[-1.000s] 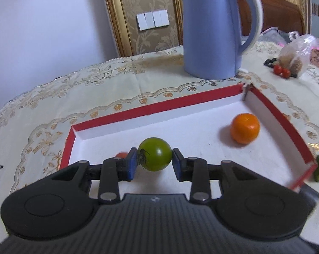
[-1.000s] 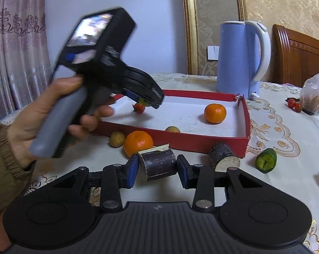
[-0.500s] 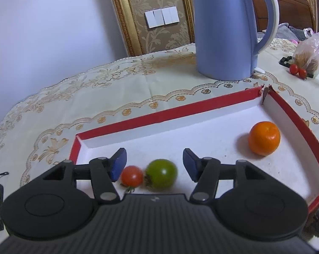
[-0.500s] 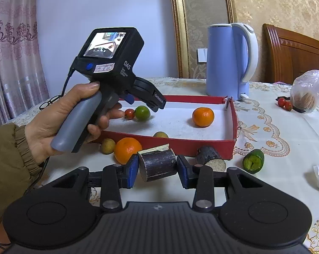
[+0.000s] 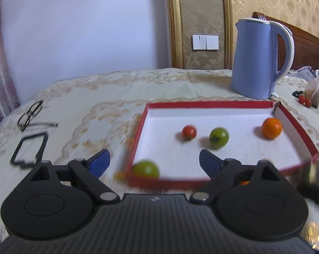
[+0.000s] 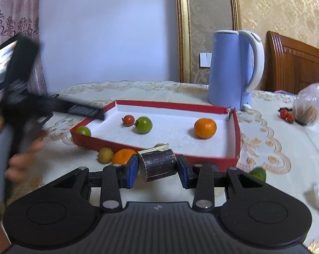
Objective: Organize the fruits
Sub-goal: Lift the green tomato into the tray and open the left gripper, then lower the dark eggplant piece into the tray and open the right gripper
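Observation:
A red-rimmed white tray [image 5: 208, 104] [image 6: 172, 105] holds a green tomato [image 5: 219, 138] [image 6: 143, 124], a small red tomato [image 5: 189, 132] [image 6: 128, 120], an orange [image 5: 271, 127] [image 6: 205, 128] and a green fruit [image 5: 146, 169] [image 6: 83, 130] in the near left corner. My left gripper [image 5: 154, 162] is open and empty, drawn back in front of the tray. My right gripper [image 6: 157, 167] is shut on a dark cylindrical piece [image 6: 158, 165], held low in front of the tray.
An orange [image 6: 122, 156] and a yellowish fruit [image 6: 105, 155] lie outside the tray's front wall, a green piece [image 6: 258, 173] to the right. A blue kettle [image 5: 258, 57] [image 6: 233, 69] stands behind. Glasses [image 5: 31, 114] and a black frame [image 5: 29, 148] lie left. A bag [image 6: 310, 105] and cherry tomatoes [image 6: 287, 115] sit far right.
My left gripper opened, left the green tomato beside the red one in the tray, and pulled back out to the left. The right gripper kept its hold and barely moved.

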`<action>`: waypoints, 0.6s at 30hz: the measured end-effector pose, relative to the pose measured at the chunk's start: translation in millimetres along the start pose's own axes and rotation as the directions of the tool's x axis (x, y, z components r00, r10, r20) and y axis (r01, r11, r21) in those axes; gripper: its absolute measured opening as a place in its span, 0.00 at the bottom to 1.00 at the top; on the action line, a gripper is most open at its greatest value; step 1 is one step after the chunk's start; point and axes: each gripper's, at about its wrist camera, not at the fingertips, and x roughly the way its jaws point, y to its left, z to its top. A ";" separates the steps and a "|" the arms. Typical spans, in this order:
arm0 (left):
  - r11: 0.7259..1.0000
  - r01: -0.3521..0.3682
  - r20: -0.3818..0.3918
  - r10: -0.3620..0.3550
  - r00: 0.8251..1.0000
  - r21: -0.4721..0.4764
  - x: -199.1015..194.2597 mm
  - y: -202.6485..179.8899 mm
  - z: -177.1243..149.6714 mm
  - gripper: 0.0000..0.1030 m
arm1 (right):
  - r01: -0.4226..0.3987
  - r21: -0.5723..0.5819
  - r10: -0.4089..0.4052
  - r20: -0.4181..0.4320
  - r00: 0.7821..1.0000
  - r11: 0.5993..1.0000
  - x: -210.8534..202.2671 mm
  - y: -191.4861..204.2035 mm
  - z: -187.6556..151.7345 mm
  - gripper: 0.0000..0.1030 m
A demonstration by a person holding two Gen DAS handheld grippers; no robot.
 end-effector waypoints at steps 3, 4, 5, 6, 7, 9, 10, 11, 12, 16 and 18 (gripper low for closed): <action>1.000 0.021 -0.015 -0.021 1.000 -0.011 -5.4 4.0 -16.2 0.93 | 0.013 -0.004 -0.013 0.012 1.000 1.000 3.5 -1.0 7.9 0.38; 1.000 0.021 -0.016 -0.021 1.000 -0.014 -6.2 4.2 -21.2 0.93 | 0.017 -0.001 -0.017 0.016 1.000 1.000 5.0 -1.9 10.4 0.38; 1.000 0.016 -0.012 -0.016 1.000 -0.013 -6.6 4.4 -24.4 0.93 | 0.019 0.001 -0.019 0.020 1.000 1.000 5.8 -2.2 12.5 0.38; 1.000 0.008 -0.007 -0.008 1.000 -0.010 -6.6 4.3 -27.5 0.94 | 0.019 0.003 -0.019 0.023 1.000 1.000 6.4 -2.5 14.0 0.38; 1.000 0.003 -0.009 -0.003 1.000 -0.005 -5.9 4.0 -29.6 0.95 | 0.018 0.007 -0.019 0.027 0.999 1.000 6.8 -2.6 15.5 0.38; 1.000 0.012 -0.018 -0.013 1.000 -0.012 -5.1 6.0 -31.4 0.95 | 0.018 0.008 -0.018 0.032 0.999 1.000 8.2 -2.7 18.6 0.38; 1.000 0.022 -0.021 -0.022 1.000 -0.016 -5.2 6.8 -31.7 0.97 | 0.020 0.007 -0.020 0.033 0.999 1.000 9.8 -2.9 20.4 0.38; 0.999 0.031 -0.028 -0.032 0.999 -0.016 -4.8 7.2 -32.0 0.98 | 0.024 0.005 -0.024 0.033 0.999 1.000 11.8 -3.1 22.3 0.38; 0.999 0.036 -0.033 -0.036 0.999 -0.014 -4.8 6.9 -32.4 0.99 | 0.027 0.003 -0.027 0.033 0.999 1.000 13.7 -3.4 23.9 0.38; 0.999 0.048 -0.058 -0.047 0.997 0.005 -3.7 5.8 -34.3 1.00 | 0.044 0.000 -0.044 0.022 0.999 0.999 27.4 -7.5 32.4 0.38; 0.999 0.050 -0.055 -0.050 0.997 0.007 -6.0 5.9 -35.6 1.00 | 0.048 -0.002 -0.048 0.017 0.999 0.999 33.8 -8.7 37.1 0.38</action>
